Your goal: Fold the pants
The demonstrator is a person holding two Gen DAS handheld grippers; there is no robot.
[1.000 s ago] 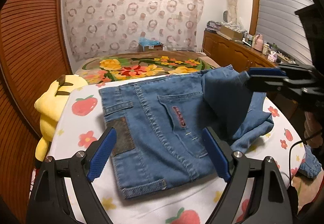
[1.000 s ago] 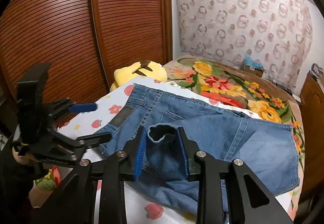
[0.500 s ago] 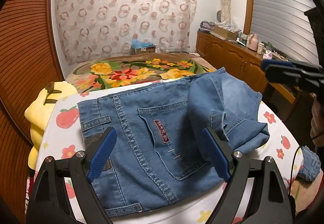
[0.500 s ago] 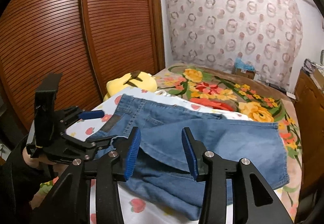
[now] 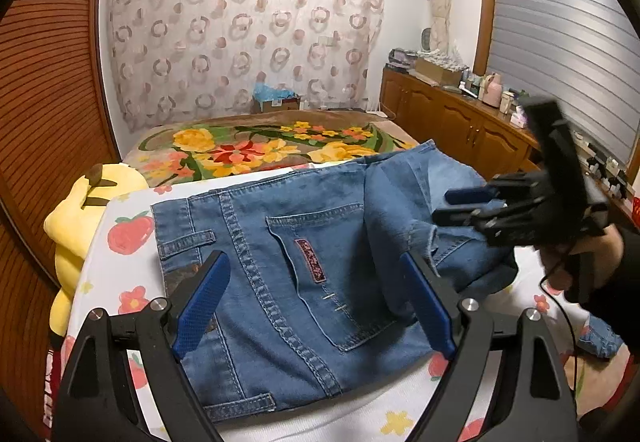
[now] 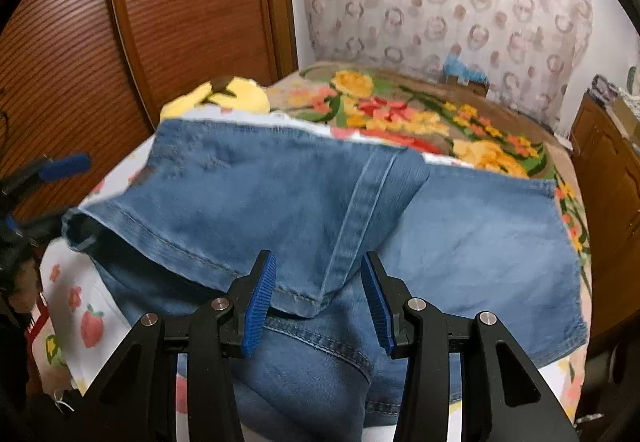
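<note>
The jeans (image 5: 304, 266) lay on a table (image 5: 120, 270) covered with a white cloth printed with strawberries and flowers. The waistband was toward the left edge of the table, and the back pocket with its small red label faced up. The leg part was folded back over the right half, so the denim lay there in two layers, with a hem and a long seam on top.

The left gripper (image 5: 316, 298) hung over the near edge of the table, above the pocket. Its jaws stood wide open, one blue pad on each side of the pocket, and they held nothing.

The right gripper (image 6: 318, 294) was over the folded leg at the right edge of the table. Its jaws were about half open and had just been opening. The corner of the hem lay between the pads, but they did not press on it. A hand (image 5: 592, 254) carried this gripper.

A yellow plush toy (image 5: 76, 218) sat beside the far left corner of the table. Behind the table was a bed (image 5: 248, 150) with a flowered blanket.
</note>
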